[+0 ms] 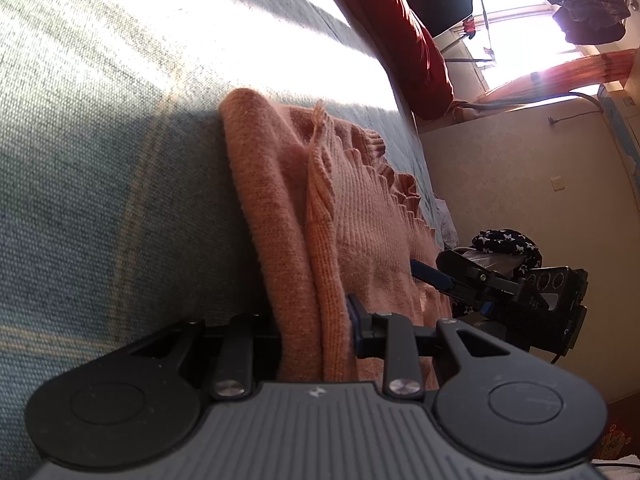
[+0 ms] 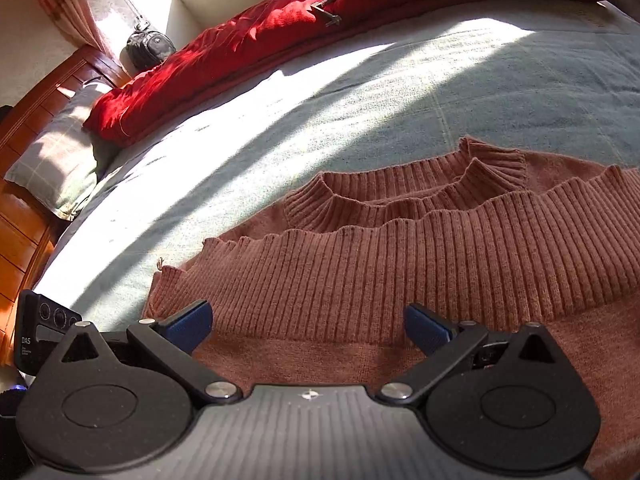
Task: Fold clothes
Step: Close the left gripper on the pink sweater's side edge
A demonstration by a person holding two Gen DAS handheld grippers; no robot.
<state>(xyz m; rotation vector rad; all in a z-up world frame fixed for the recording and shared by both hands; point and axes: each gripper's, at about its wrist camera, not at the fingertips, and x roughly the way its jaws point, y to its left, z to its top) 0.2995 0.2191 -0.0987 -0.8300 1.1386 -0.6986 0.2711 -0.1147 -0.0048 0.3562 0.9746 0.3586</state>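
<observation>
A salmon-pink knit sweater (image 2: 400,272) lies folded on the grey-blue bedspread (image 2: 360,92), with its ribbed hem just short of the ribbed collar (image 2: 400,196). In the left wrist view my left gripper (image 1: 316,320) is rolled on its side and shut on a thick folded edge of the sweater (image 1: 304,208). One blue pad (image 1: 353,312) shows; the other finger is hidden behind the knit. My right gripper (image 2: 308,320) stands open just above the hem band, with nothing between its blue pads (image 2: 192,324). It also appears in the left wrist view as the right gripper (image 1: 436,268), at the sweater's far side.
A red quilt (image 2: 248,32) runs along the far side of the bed. A checked pillow (image 2: 56,160) leans on the wooden headboard (image 2: 24,120), with a black bag (image 2: 150,48) behind. A star-patterned dark cloth (image 1: 508,242) lies off the bed edge. Sunlit bedspread stretches beyond the sweater.
</observation>
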